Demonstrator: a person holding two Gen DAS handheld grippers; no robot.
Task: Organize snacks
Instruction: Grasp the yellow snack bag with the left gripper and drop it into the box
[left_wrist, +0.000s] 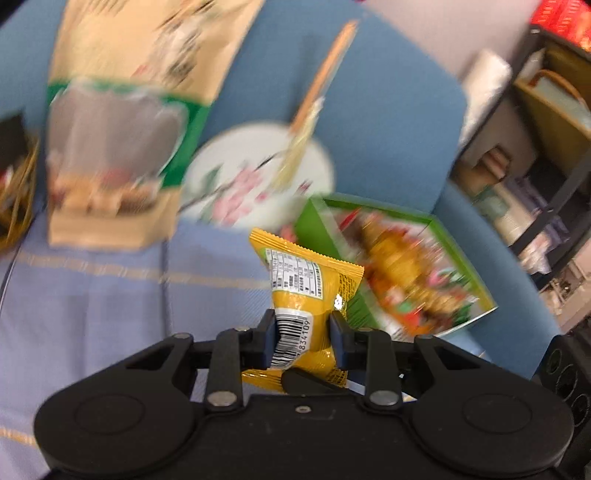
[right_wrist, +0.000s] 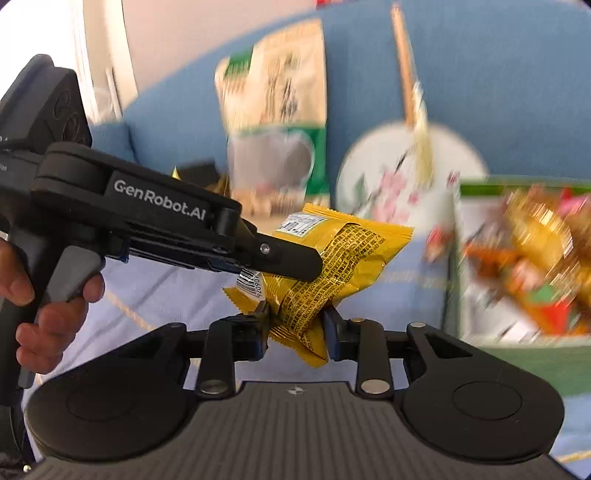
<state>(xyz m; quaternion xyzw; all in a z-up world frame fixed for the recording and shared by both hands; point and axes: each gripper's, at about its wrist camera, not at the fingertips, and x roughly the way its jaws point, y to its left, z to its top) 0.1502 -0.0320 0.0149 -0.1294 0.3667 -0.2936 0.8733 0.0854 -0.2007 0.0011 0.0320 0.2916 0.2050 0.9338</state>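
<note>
Left gripper (left_wrist: 303, 338): angled downward, jaws clamping yellow snack packet (left_wrist: 308, 291).
Right gripper (right_wrist: 297, 328): jaws pinching same packet's other end.
Surface: striped blue cloth (left_wrist: 110, 295), blue sofa back (left_wrist: 388, 110) far.

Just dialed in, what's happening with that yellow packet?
A person is working two handheld grippers over a sofa. Both the left gripper and the right gripper are pinching the same yellow packet, held up in the air between them. A green box, a tan bag and a round fan sit behind. The background is blurred.
</note>
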